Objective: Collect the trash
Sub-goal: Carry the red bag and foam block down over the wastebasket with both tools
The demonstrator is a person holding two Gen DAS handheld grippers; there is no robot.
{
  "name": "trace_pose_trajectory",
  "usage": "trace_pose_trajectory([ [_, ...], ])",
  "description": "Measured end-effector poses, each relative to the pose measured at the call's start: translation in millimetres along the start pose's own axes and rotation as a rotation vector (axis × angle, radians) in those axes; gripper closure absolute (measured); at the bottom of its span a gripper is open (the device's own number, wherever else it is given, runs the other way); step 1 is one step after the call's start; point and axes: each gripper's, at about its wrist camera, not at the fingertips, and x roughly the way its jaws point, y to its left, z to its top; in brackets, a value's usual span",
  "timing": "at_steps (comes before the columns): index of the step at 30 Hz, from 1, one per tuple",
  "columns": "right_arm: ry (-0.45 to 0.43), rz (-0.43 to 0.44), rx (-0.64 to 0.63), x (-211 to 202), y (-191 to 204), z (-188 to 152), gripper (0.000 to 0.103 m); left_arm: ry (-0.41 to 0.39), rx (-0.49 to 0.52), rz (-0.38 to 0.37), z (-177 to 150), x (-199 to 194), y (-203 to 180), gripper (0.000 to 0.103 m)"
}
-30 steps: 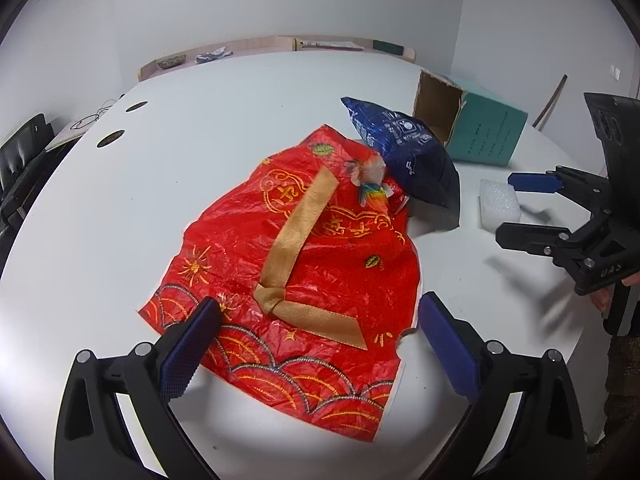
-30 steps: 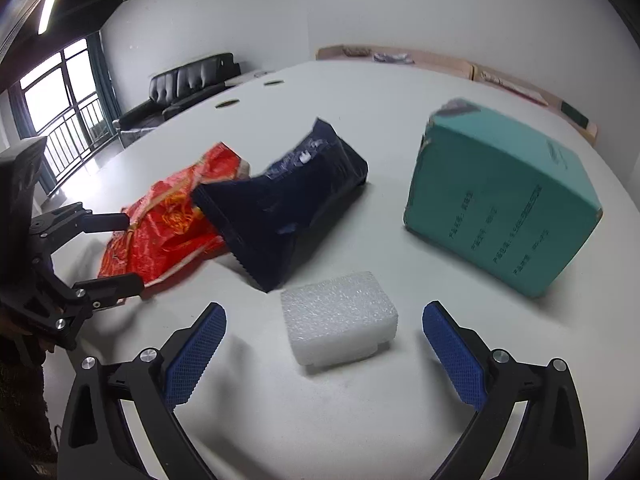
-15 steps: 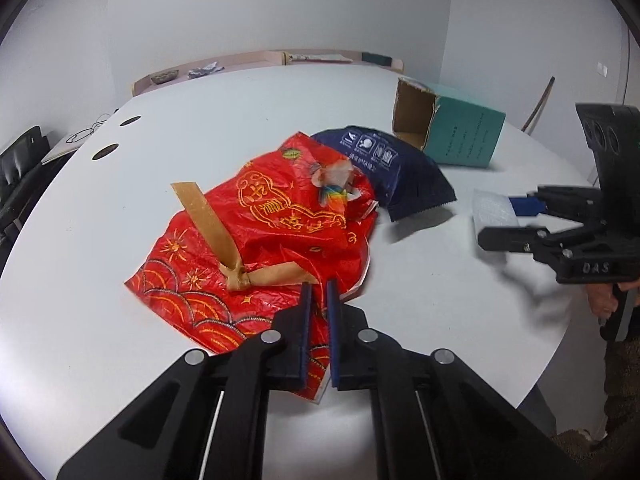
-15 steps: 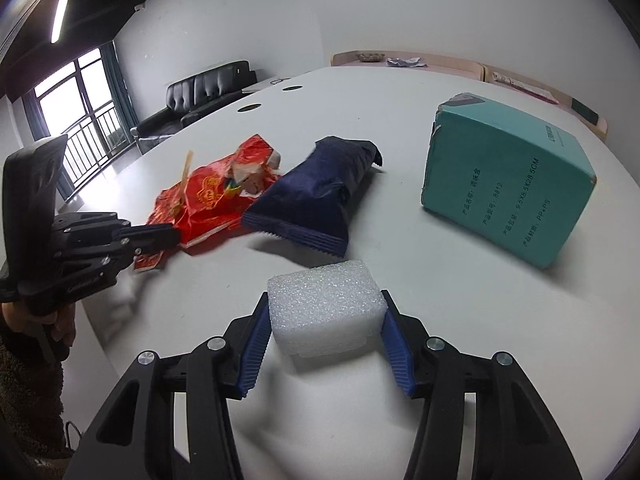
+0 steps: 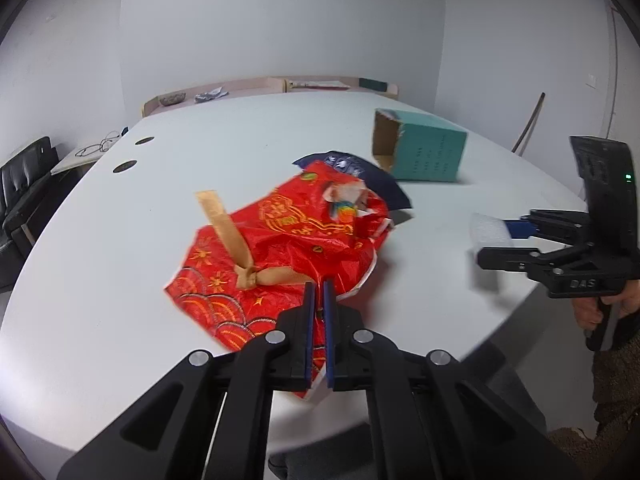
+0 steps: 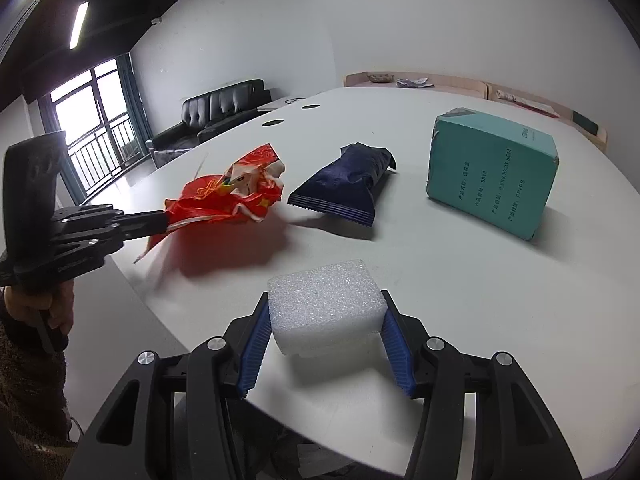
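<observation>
Red wrapper (image 5: 288, 248), pinched at its near edge by the left tool (image 5: 319, 296), trails toward the teal box (image 5: 430, 152); foam block (image 6: 324, 304), nearer than the box, sits squeezed in the right tool (image 6: 324, 344); dark pouch (image 6: 348, 184) lies on the bench (image 6: 460, 280) between wrapper and box.

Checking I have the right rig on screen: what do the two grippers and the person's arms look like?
Both the left gripper and right gripper are matte black linkage frames with silver pivot screws and ribbed blue pads on the jaws. The right one reads "DAS" and shows a small green light. Sleeves are dark brown and fuzzy. No cables visible.
</observation>
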Motion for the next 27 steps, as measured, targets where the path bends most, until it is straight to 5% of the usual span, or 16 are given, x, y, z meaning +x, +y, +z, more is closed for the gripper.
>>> trace_pose_trajectory([
  [5,-0.015,0.004,-0.010,-9.8,6.3,-5.0,0.048,0.009,0.019,-0.015,-1.9,-7.3,-7.9,0.089],
  [8,-0.019,0.006,-0.014,-13.7,7.3,-8.4,0.048,0.011,0.001,-0.021,-0.4,-0.8,-3.8,0.034],
  [10,-0.021,0.000,-0.016,-17.4,7.2,-11.4,0.048,0.033,-0.031,-0.068,5.1,10.4,2.2,0.027],
  [11,-0.023,0.002,-0.012,-18.6,6.2,-12.5,0.048,0.050,-0.051,-0.075,8.8,19.1,5.5,0.012],
  [13,-0.026,0.006,0.001,-21.6,3.6,-15.0,0.048,0.102,-0.069,-0.033,15.7,42.4,9.3,0.005],
  [19,-0.030,-0.014,0.014,-28.7,-2.4,-25.6,0.048,0.167,-0.047,0.017,19.6,74.7,-2.0,0.006],
  [22,-0.029,-0.006,0.007,-30.5,-2.6,-30.2,0.048,0.147,0.027,0.071,15.3,77.3,-14.3,0.031],
  [26,-0.027,0.018,-0.004,-27.2,0.2,-33.3,0.048,0.119,0.062,0.027,12.8,68.4,-23.1,0.076],
  [27,-0.028,0.025,-0.009,-26.4,1.4,-33.5,0.048,0.109,0.059,0.015,11.7,65.0,-24.7,0.080],
])
